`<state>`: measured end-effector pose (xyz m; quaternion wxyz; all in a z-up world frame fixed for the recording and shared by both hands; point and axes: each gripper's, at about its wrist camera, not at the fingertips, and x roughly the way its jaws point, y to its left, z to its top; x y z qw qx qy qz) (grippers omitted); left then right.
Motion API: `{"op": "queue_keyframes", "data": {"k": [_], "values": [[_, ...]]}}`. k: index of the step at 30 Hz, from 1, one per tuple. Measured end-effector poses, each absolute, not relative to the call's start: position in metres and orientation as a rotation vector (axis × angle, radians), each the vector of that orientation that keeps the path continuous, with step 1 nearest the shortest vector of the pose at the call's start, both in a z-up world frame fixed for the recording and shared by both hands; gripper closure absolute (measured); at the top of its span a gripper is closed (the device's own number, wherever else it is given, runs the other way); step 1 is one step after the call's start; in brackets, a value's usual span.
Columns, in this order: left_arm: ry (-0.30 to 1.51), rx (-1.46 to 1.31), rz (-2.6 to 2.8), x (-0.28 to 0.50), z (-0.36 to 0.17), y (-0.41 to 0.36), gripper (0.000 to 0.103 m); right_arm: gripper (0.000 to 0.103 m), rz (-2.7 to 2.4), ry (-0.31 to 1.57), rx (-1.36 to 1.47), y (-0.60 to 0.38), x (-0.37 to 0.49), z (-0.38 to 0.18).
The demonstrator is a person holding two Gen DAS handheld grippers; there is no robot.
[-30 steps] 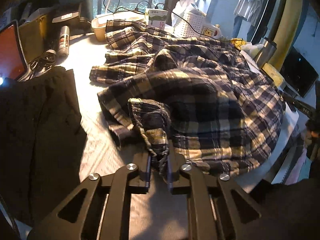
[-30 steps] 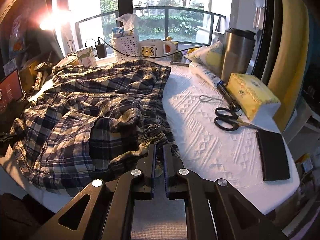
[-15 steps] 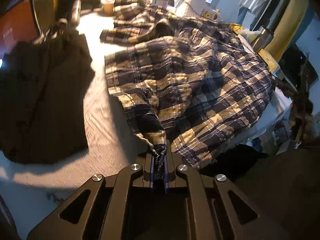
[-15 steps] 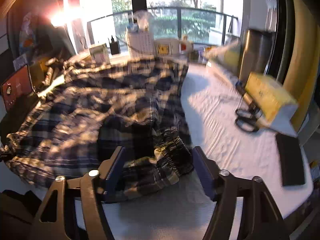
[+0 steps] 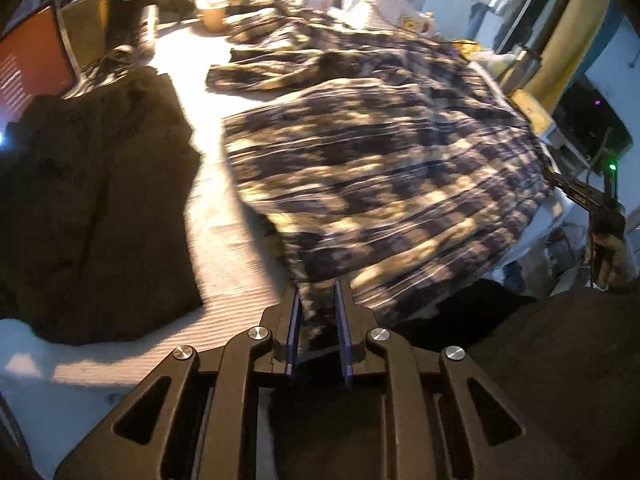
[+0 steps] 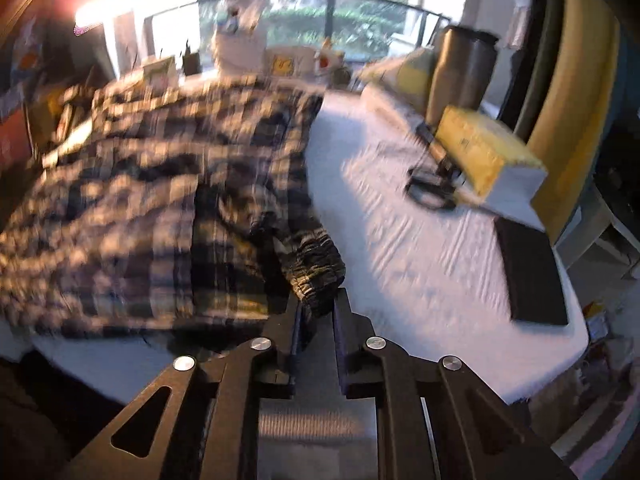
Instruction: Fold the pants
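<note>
Left of the crumpled navy-and-cream plaid cotton pants [image 5: 380, 168] lies a dark brown garment [image 5: 92, 200] on the white textured tablecloth [image 5: 232, 272]. Our left gripper [image 5: 317, 300], its jaws just eased wider, pinches their near edge; our right gripper [image 6: 317, 308], jaws just closing, clamps the elastic waistband. We judge no fold made yet; their long axis runs away towards the window.

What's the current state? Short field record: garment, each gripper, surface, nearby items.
garment: plaid pants, crumpled, unfolded
left gripper: jaws just eased slightly, plaid edge pinched between them
right gripper: jaws just closed on gathered waistband
surface: white textured cloth
beside pants: dark garment on one side; scissors, yellow tissue box, steel tumbler, black wallet on the other
</note>
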<state>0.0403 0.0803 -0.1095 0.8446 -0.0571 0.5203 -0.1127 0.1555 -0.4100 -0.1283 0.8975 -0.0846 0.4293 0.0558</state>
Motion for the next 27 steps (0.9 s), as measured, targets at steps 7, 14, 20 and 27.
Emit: {"op": "queue_keyframes", "data": {"k": [7,14,20,27], "values": [[1.073,-0.132,-0.103,0.036,-0.093,0.132,0.087,0.02,0.073,0.758,-0.123,-0.44,0.151,-0.099],[0.989,-0.07,-0.117,0.12,-0.086,0.13,0.085,0.02,0.103,0.759,-0.125,-0.438,0.206,-0.085],[0.941,-0.028,-0.142,0.215,-0.099,0.11,0.067,0.02,0.192,0.74,-0.183,-0.405,0.256,-0.078],[0.985,-0.026,-0.077,0.276,-0.119,0.114,0.043,0.02,0.223,0.753,-0.189,-0.388,0.305,-0.077]]}}
